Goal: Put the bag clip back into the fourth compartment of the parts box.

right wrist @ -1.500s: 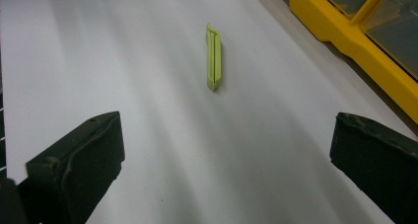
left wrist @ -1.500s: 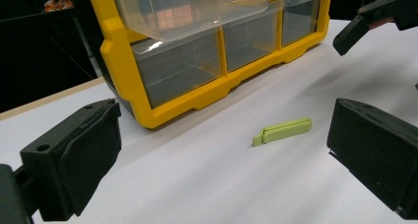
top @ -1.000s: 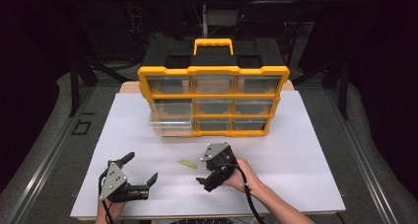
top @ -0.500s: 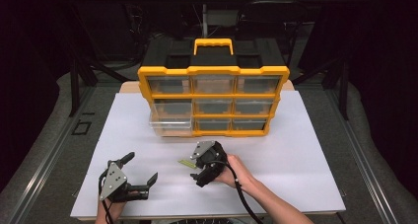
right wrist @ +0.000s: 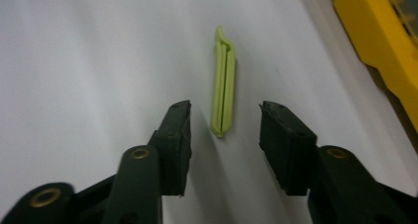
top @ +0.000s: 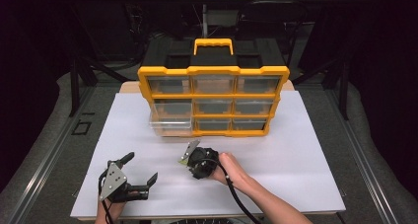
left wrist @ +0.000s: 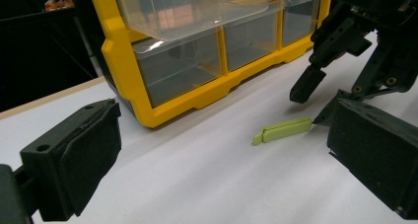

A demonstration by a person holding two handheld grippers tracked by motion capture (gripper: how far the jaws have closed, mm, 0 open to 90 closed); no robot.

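in front of the yellow drawer organizer (top: 213,99), the right gripper (right wrist: 224,116) had its jaws closing around, not yet touching, the green clip (right wrist: 223,81), a firm pinch likely next; the left gripper (top: 143,177) rested wide open, empty.

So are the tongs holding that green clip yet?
No. The right tongs have been closing around the green clip, but their pads don't touch it. The left tongs hold nothing.

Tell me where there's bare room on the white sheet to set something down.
The right side of the white sheet is free. So is the strip left of the organizer. It's crowded around the green clip, the right tool and the left tool.
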